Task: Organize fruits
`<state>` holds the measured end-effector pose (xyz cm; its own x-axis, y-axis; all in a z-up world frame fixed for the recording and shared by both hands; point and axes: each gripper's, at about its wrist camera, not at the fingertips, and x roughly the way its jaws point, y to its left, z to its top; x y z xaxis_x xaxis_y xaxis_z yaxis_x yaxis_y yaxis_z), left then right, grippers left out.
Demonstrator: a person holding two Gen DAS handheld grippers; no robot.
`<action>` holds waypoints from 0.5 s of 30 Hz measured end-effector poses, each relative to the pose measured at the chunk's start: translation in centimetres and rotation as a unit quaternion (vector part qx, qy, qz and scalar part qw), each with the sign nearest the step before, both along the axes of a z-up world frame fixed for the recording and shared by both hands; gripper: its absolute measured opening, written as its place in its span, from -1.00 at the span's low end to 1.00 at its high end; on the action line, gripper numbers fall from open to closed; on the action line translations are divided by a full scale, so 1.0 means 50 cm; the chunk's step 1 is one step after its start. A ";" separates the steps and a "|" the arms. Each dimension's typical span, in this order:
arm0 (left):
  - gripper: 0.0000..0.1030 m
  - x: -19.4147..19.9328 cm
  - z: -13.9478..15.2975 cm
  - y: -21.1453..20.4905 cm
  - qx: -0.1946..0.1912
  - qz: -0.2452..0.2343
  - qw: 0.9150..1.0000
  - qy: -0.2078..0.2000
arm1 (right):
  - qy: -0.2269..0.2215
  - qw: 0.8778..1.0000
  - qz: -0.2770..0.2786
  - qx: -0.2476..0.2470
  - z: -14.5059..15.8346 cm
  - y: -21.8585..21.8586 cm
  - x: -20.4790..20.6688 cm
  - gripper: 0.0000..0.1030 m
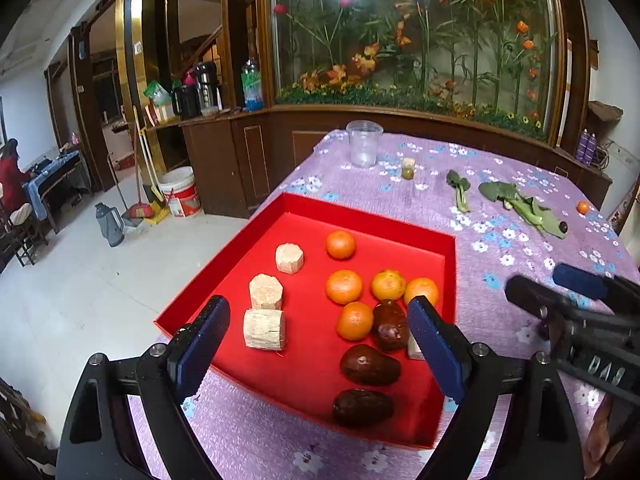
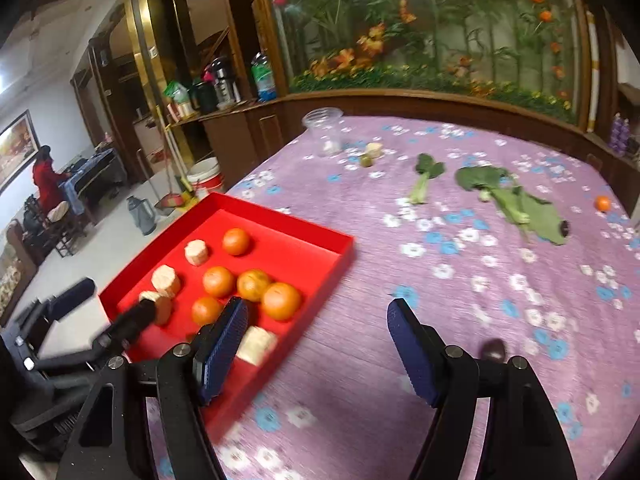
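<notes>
A red tray sits on the purple flowered tablecloth and holds several oranges, three dark brown fruits and pale sugarcane chunks. My left gripper is open and empty, hovering over the tray's near side. My right gripper is open and empty, over the tray's right edge and the cloth. It shows in the left wrist view too. A lone orange lies at the far right. A small dark fruit lies by my right finger.
A clear plastic cup, a small green fruit with a pale chunk, and green leafy vegetables lie on the far cloth. A wooden cabinet with a flower display stands behind the table. The floor drops off left of the tray.
</notes>
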<state>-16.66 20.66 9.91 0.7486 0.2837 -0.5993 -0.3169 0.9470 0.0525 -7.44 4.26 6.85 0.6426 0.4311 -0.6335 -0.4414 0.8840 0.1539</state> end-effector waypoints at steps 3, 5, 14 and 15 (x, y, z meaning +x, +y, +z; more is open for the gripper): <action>0.74 -0.016 0.017 -0.021 0.010 0.004 1.000 -0.017 | -0.013 1.000 0.001 -0.010 -0.005 -0.018 -0.031 0.56; 0.75 -0.026 0.025 -0.038 0.020 0.004 0.999 -0.025 | -0.014 1.000 0.006 -0.011 -0.012 -0.028 -0.048 0.57; 0.77 -0.022 0.023 -0.121 0.044 -0.033 0.998 -0.018 | -0.002 0.999 -0.032 0.000 -0.049 -0.152 -0.054 0.57; 0.77 -0.017 0.019 -0.133 0.046 -0.039 0.998 -0.014 | 0.001 0.999 -0.039 0.004 -0.051 -0.167 -0.052 0.57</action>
<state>-17.50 14.04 10.87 0.7872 0.2765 -0.5512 -0.2443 0.9605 0.1330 -10.06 -4.09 4.30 0.6725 0.3851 -0.6320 -0.3715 0.9142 0.1617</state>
